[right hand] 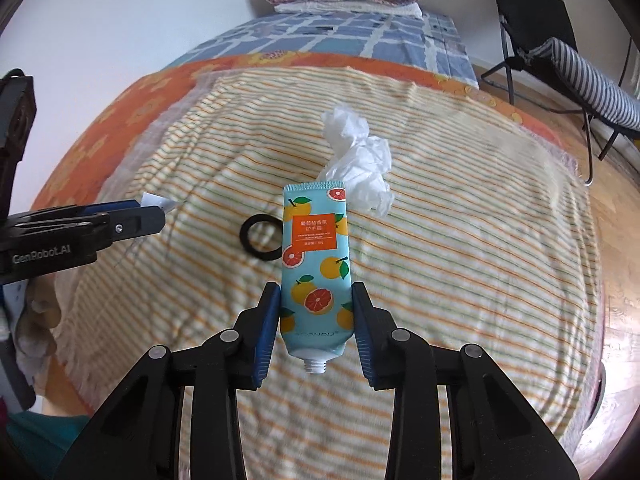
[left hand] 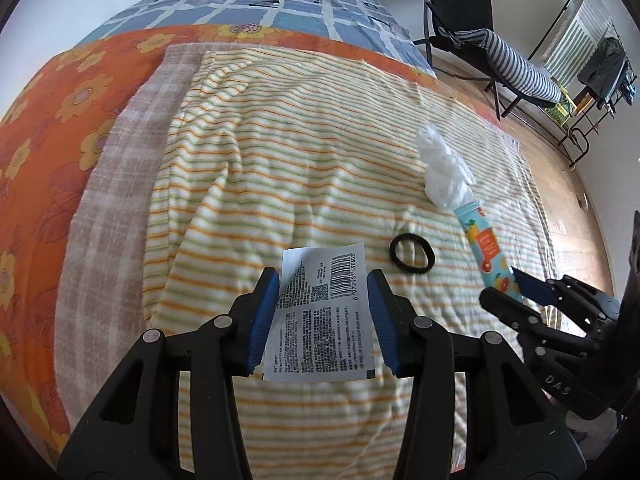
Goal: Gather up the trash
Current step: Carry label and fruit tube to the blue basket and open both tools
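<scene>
We note left gripper (left hand: 323,284) pinching white printed sachet (left hand: 320,320) above striped blanket (left hand: 280,160), right gripper (right hand: 316,296) clamped on fruit-print tube (right hand: 314,264), crumpled tissue (right hand: 360,160) and black hair tie (right hand: 260,240) lying on blanket beyond the tube

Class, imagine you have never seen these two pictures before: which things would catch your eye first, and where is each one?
The eye lands first on the bright blue tube printed with oranges and grapefruit, uncapped, gripped between the right gripper's blue pads. Next comes the white printed packet with its barcode, held in the left gripper. Behind them on the striped blanket lie a crumpled white tissue and a black hair tie.
</scene>
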Demonstrator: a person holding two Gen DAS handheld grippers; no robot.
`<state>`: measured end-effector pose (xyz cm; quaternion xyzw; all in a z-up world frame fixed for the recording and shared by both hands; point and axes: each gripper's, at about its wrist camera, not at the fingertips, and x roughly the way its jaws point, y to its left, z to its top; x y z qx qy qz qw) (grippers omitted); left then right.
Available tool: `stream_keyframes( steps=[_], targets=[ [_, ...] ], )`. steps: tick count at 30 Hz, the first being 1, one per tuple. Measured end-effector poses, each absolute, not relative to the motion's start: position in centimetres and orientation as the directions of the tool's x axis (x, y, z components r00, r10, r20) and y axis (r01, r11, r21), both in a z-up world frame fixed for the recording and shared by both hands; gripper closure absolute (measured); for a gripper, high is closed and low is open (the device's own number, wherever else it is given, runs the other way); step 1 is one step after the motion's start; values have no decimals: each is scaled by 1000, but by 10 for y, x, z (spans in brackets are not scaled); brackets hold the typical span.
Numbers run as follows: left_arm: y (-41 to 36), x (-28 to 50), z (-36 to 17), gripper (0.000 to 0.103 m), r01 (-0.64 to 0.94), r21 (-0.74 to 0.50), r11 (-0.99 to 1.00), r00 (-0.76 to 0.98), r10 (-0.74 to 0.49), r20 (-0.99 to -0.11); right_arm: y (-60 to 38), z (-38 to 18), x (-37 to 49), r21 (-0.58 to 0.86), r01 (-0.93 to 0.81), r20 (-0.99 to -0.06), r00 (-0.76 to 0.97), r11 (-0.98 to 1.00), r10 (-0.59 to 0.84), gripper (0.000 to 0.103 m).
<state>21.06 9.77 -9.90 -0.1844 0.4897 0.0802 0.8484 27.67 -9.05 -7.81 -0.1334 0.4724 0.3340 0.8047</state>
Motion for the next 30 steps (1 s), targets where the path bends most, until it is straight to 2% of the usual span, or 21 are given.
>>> stream_keyframes(
  steps=[17, 30],
  targets=[
    [64, 153, -67, 57, -238, -209, 949, 550, -45, -834, -123, -36, 192, 58, -701, -801, 393, 711, 452, 70],
    [26, 93, -42, 57, -172, -217, 961, 604, -71, -794, -149, -24, 123, 108, -710, -772, 381, 696, 509, 70]
  ],
)
